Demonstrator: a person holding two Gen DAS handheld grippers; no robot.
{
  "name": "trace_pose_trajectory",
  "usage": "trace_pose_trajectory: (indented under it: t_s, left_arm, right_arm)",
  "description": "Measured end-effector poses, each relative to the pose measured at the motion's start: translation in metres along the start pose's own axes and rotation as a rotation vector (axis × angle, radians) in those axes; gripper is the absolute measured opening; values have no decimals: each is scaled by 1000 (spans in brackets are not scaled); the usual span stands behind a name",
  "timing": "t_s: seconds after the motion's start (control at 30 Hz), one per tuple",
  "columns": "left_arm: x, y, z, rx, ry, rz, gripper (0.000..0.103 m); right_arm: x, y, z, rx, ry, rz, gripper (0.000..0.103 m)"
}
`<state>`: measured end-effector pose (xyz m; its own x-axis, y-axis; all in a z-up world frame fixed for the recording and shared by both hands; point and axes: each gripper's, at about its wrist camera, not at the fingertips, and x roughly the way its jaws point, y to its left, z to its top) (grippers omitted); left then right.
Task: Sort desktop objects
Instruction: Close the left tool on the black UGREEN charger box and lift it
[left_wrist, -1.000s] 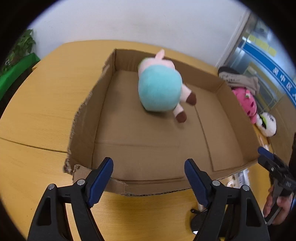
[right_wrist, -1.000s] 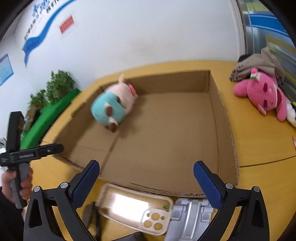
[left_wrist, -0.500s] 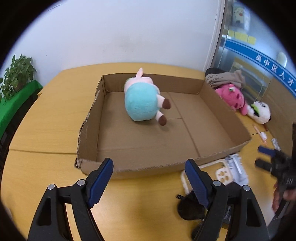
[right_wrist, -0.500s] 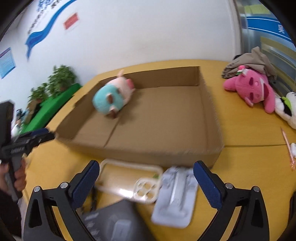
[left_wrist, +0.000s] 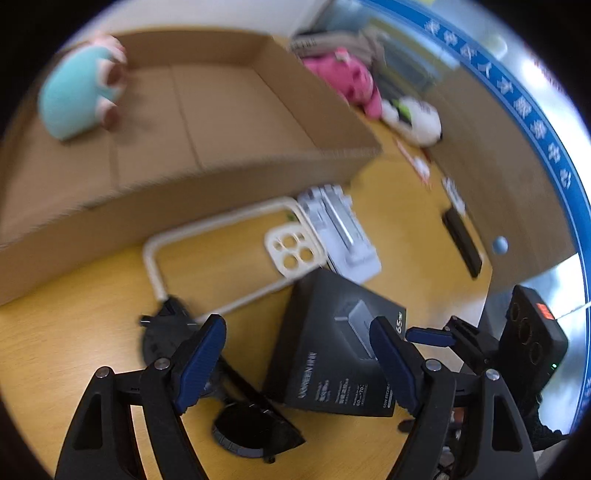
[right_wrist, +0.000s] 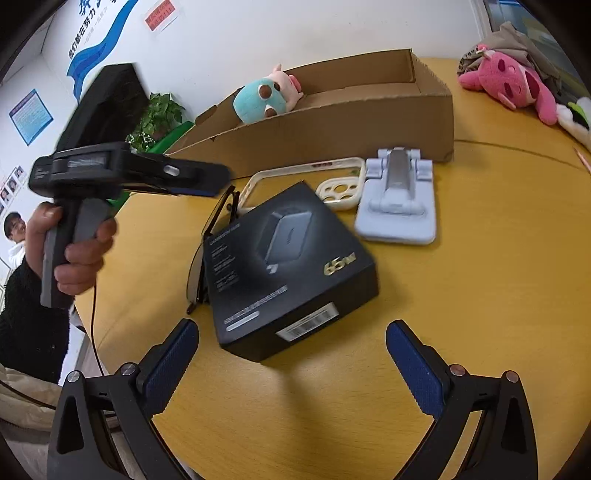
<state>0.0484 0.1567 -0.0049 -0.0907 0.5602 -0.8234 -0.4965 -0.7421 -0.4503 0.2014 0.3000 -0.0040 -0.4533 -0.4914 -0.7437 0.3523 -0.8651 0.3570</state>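
Observation:
A black charger box (left_wrist: 332, 354) (right_wrist: 288, 262) lies on the wooden table in front of a shallow cardboard box (left_wrist: 207, 122) (right_wrist: 332, 110). A cream phone case (left_wrist: 236, 251) (right_wrist: 306, 181), a pale blue phone stand (left_wrist: 343, 232) (right_wrist: 397, 199) and black sunglasses (left_wrist: 236, 417) (right_wrist: 207, 243) lie around it. A teal and pink plush (left_wrist: 77, 96) (right_wrist: 266, 96) lies in the cardboard box. My left gripper (left_wrist: 295, 362) is open and empty, low over the sunglasses and charger box. My right gripper (right_wrist: 291, 354) is open and empty, just short of the charger box.
A pink plush (left_wrist: 351, 81) (right_wrist: 513, 85) and a white plush (left_wrist: 413, 118) lie on the table right of the cardboard box, with small items (left_wrist: 461, 236) near the right edge. A potted plant (right_wrist: 159, 118) stands behind the table.
Both grippers have pulled back from the cardboard box and dropped lower toward the table. The charger box, phone case, stand and sunglasses now fill the near view. Both stay open.

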Motion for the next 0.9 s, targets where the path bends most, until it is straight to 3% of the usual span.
trace_pose_trajectory:
  t_s: [0.1,0.23,0.33,0.67,0.9]
  left_arm:
    - [27,-5,2,21,82,-19,81]
    - [34,-18,1,58,95,-45,78]
    - [35,-24,-4,67,85,-30,79]
    - [21,-19,-31,7,29,-44,79]
    - [-16,-27,-31,-4,-97,-34,78]
  right_arm:
    - [14,0,1,5,15,-36,103]
    - [22,4,5,-26,17,-15,103]
    - [26,9,4,-70,4,-89,102]
    - [23,27,4,-200,-37,-149,102]
    - [8,41,29,-262,-95,-161,102]
